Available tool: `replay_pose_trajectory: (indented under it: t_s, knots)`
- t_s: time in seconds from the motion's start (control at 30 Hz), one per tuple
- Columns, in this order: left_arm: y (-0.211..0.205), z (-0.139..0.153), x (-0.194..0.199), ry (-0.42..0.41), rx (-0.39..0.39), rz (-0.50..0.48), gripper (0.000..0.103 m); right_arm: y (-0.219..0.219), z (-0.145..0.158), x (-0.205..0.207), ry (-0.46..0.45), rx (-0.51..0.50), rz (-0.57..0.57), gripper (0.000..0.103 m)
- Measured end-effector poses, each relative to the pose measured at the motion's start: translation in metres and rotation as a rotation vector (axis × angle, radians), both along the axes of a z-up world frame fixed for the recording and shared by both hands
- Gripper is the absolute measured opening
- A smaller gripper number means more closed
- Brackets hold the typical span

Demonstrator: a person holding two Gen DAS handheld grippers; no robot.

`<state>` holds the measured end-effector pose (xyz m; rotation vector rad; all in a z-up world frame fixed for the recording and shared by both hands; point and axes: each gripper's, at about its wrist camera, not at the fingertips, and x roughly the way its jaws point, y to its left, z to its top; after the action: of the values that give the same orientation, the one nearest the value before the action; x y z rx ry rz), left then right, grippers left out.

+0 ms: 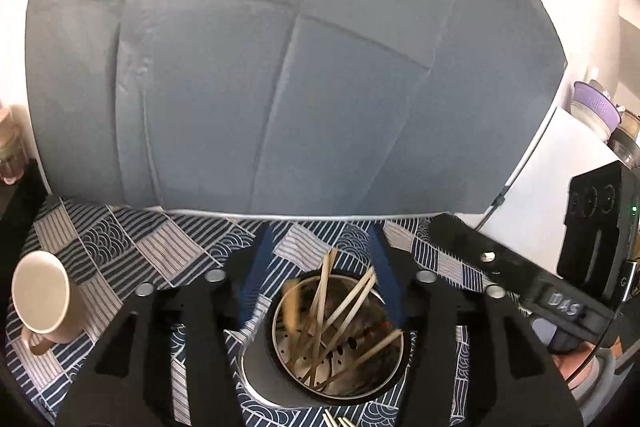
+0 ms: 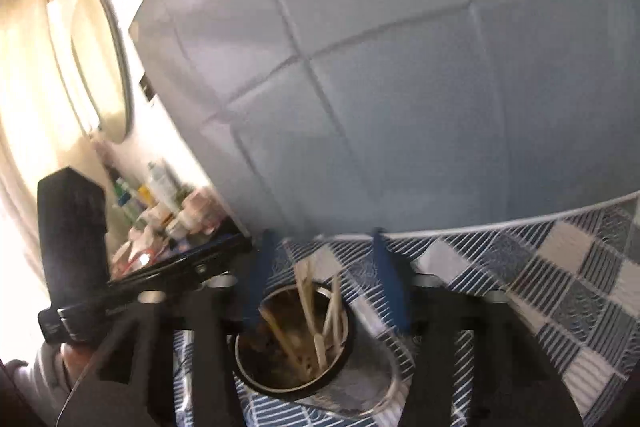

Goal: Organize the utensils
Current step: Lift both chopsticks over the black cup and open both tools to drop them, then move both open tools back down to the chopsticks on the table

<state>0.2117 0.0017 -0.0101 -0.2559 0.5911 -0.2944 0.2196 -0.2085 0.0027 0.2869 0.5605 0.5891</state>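
Several chopsticks [image 1: 340, 311] upright in metal holder [image 1: 280, 383] — cup [image 1: 40, 293] empty.

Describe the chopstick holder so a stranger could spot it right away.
On the blue-and-white patterned tablecloth, before the grey quilted cushion, stands a round metal canister with a black rim. Unlike the beige mug left of it, it holds wooden chopsticks.

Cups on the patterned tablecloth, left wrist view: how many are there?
2. A beige mug lies tipped on its side at the left edge. A metal utensil cup holding chopsticks stands at the centre, between the open jaws. Others may be hidden.
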Motion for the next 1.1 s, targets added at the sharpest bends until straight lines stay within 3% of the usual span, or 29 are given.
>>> replay_pose_trajectory:
  t_s: [0.07, 0.1, 0.23, 0.4, 0.5, 0.87, 1.1]
  knots:
    - [0.002, 0.006, -0.005, -0.014, 0.019, 0.019, 0.068, -0.007, 0.007, -0.003, -0.009, 0.008, -0.020, 0.055]
    - [0.003, 0.007, -0.006, -0.015, 0.022, 0.023, 0.075, -0.010, 0.010, -0.004, -0.007, 0.006, -0.031, 0.062]
    - [0.010, 0.011, -0.015, -0.006, 0.021, 0.063, 0.086, -0.015, 0.016, -0.009, -0.001, -0.027, -0.060, 0.078]
    - [0.020, 0.006, -0.027, 0.027, 0.021, 0.084, 0.097, -0.018, 0.017, -0.019, 0.010, -0.073, -0.057, 0.084]
    - [0.024, 0.000, -0.033, 0.053, 0.067, 0.106, 0.097, -0.017, 0.011, -0.024, 0.033, -0.108, -0.039, 0.085]
    - [0.035, -0.031, -0.058, 0.158, 0.048, 0.143, 0.097, -0.025, -0.041, -0.044, 0.180, -0.201, -0.002, 0.086]
    - [0.010, -0.059, -0.078, 0.197, 0.148, 0.104, 0.097, -0.029, -0.087, -0.062, 0.294, -0.288, 0.007, 0.086]
